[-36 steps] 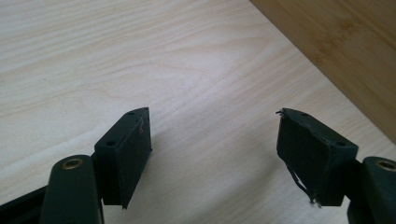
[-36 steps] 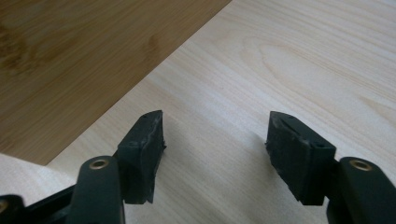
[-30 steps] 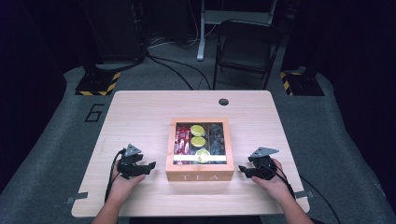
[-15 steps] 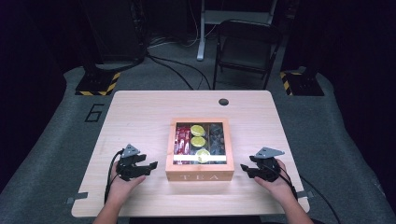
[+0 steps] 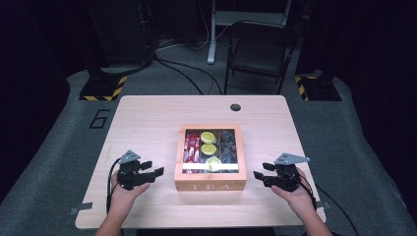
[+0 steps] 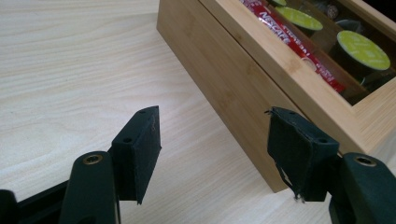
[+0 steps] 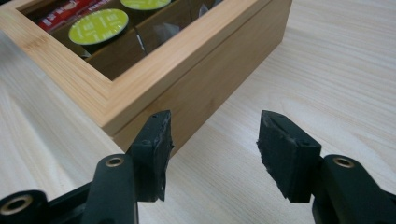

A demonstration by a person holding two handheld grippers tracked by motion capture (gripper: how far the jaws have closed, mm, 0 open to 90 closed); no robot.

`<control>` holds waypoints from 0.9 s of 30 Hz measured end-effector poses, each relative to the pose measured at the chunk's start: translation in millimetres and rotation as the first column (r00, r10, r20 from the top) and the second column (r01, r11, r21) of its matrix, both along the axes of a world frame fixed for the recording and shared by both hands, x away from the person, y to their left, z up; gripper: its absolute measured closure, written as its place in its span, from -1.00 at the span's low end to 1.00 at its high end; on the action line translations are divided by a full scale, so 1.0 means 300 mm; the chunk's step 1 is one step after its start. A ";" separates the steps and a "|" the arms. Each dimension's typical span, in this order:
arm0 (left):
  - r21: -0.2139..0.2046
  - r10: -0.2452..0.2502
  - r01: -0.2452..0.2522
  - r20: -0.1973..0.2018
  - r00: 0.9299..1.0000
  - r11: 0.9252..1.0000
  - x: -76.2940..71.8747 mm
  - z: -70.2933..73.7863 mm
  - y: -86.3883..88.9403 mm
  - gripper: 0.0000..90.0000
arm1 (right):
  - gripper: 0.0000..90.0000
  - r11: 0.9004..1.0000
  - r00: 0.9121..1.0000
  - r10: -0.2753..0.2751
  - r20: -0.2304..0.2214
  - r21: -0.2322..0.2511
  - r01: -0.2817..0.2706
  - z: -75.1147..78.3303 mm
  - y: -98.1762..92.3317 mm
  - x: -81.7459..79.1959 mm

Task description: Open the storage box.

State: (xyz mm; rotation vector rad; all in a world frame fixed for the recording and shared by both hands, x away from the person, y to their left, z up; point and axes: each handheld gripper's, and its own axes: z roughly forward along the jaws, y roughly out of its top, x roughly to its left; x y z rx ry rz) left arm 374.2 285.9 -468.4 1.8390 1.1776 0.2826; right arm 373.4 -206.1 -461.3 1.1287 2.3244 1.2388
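Note:
A bamboo tea box (image 5: 210, 185) marked TEA sits mid-table with a clear window lid shut over it. Through the lid I see red sachets (image 5: 191, 149), green-topped capsules (image 5: 208, 137) and dark packets (image 5: 227, 145). My left gripper (image 5: 155, 167) rests on the table left of the box, open and empty, pointing at the box's front left corner (image 6: 280, 182). My right gripper (image 5: 259, 177) lies to the right of the box, open and empty, aimed at the front right corner (image 7: 112, 126). Neither gripper touches the box.
The wooden table (image 5: 147, 123) has a round black cable hole (image 5: 235, 107) at the back. A folding chair (image 5: 258, 44) and stands with hazard-striped bases (image 5: 103, 88) are on the floor behind. Cables trail from both grippers toward the front edge.
Both grippers stay beside the box; the right one has shifted slightly toward the front of the table. Box unmoved.

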 end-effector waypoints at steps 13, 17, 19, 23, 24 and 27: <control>0.057 -0.061 0.060 0.025 0.998 0.997 -0.062 0.073 -0.050 -0.22 | -0.04 1.000 0.999 0.007 0.042 -0.022 -0.006 0.075 0.002 -0.065; 0.055 -0.095 0.092 0.039 0.995 0.994 -0.091 0.080 -0.081 -0.19 | 0.01 0.999 0.998 0.046 0.040 -0.011 -0.045 0.081 0.032 -0.093; 0.046 -0.099 0.098 0.036 0.994 0.994 -0.097 0.080 -0.088 -0.18 | 0.02 0.998 0.997 0.067 0.041 -0.006 -0.067 0.080 0.050 -0.104; 0.050 -0.136 0.133 0.053 0.989 0.990 -0.120 0.076 -0.124 -0.18 | 0.03 0.995 0.994 0.098 0.041 -0.016 -0.097 0.069 0.086 -0.118; 0.050 -0.136 0.133 0.053 0.989 0.990 -0.120 0.076 -0.124 -0.15 | 0.03 0.995 0.994 0.098 0.041 -0.016 -0.097 0.069 0.086 -0.118; 0.066 -0.157 0.153 0.061 0.986 0.986 -0.130 0.072 -0.144 -0.14 | 0.03 0.993 0.993 0.115 0.029 -0.028 -0.114 0.049 0.109 -0.117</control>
